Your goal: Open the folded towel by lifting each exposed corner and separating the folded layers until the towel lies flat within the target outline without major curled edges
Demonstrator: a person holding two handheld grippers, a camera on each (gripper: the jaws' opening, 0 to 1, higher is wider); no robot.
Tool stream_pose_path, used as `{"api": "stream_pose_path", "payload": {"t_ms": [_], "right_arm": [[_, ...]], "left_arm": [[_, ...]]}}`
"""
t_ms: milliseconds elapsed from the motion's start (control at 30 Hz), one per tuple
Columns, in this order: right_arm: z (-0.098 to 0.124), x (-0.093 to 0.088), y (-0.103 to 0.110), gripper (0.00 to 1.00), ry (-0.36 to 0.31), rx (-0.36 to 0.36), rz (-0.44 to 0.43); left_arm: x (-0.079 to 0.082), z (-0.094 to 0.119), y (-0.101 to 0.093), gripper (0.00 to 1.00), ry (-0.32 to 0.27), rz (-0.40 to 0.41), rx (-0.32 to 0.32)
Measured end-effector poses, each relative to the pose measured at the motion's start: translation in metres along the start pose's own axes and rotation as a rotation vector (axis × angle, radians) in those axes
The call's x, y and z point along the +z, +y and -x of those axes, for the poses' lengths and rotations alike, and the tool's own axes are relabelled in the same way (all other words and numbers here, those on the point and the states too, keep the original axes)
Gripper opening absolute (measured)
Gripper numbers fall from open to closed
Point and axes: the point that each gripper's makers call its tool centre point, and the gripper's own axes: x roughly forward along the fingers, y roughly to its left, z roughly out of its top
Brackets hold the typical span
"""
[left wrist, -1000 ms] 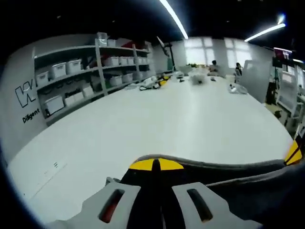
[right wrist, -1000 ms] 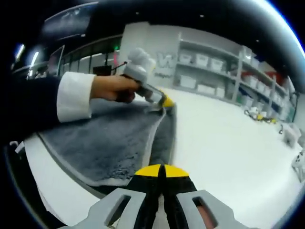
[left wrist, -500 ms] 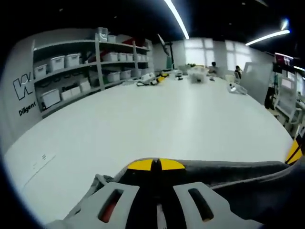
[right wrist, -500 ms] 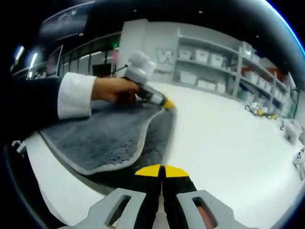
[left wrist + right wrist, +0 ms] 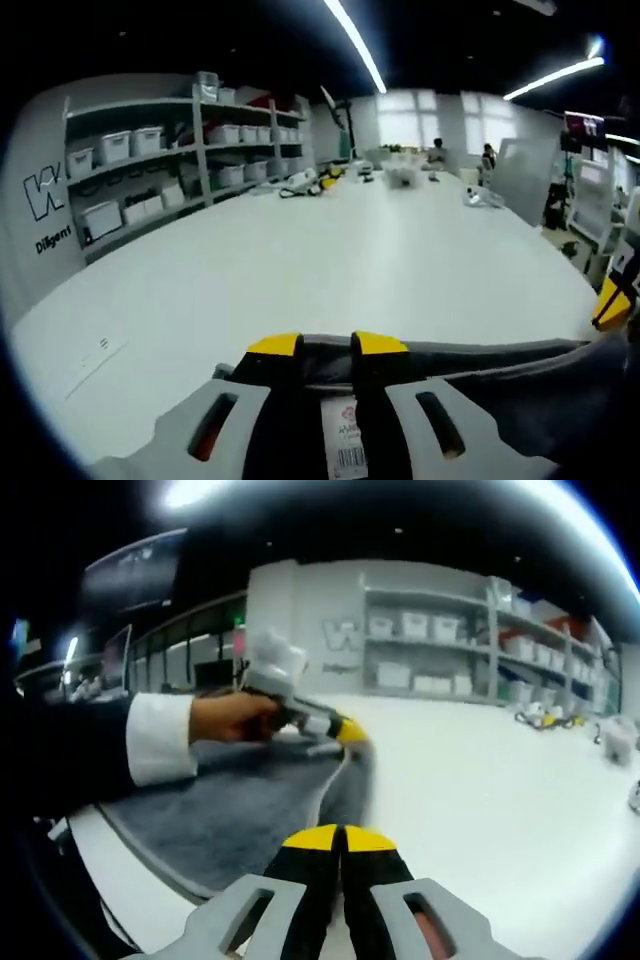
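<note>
**Left jaws part at the towel edge**

At the bottom of the left gripper view, the left gripper (image 5: pixel 325 345) now shows a gap between its yellow tips, which met half a second ago; a barcode label shows between the jaws. The grey towel (image 5: pixel 480 375) edge runs across just past those tips and off to the right, draped over the white table (image 5: pixel 330 250); whether a fold is in the gap I cannot tell. At the far right edge sits the yellow tip of the right gripper (image 5: pixel 612 303).

From the right gripper view, the right gripper (image 5: pixel 340 837) has its yellow tips pressed together, as before, with towel (image 5: pixel 240 815) just beyond them; whether cloth is pinched between them I cannot tell. Farther off, a hand (image 5: pixel 232 717) in a white cuff and dark sleeve holds the left gripper (image 5: pixel 350 730) level over the towel's far edge. Beyond stand shelves (image 5: pixel 440 640) of bins.
</note>
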Motion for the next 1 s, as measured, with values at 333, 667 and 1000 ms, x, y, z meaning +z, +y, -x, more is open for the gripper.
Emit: {"api": "stream_pose_path", "payload": {"t_ms": [333,667,1000], "right_arm": [[-0.002,0.010,0.017,0.11,-0.054,0.130,-0.124],[-0.006,0.020,0.043,0.22,-0.081,0.219,-0.194],[-0.025,-0.017,0.027,0.21,0.068,0.038,-0.018]], "left_arm": [[0.019,0.022,-0.001,0.25,-0.178,0.440,-0.134],[0.017,0.044,-0.003,0.25,-0.230,0.525,-0.193],[0.014,0.055,-0.010,0.28,-0.203,0.442,-0.187]]}}
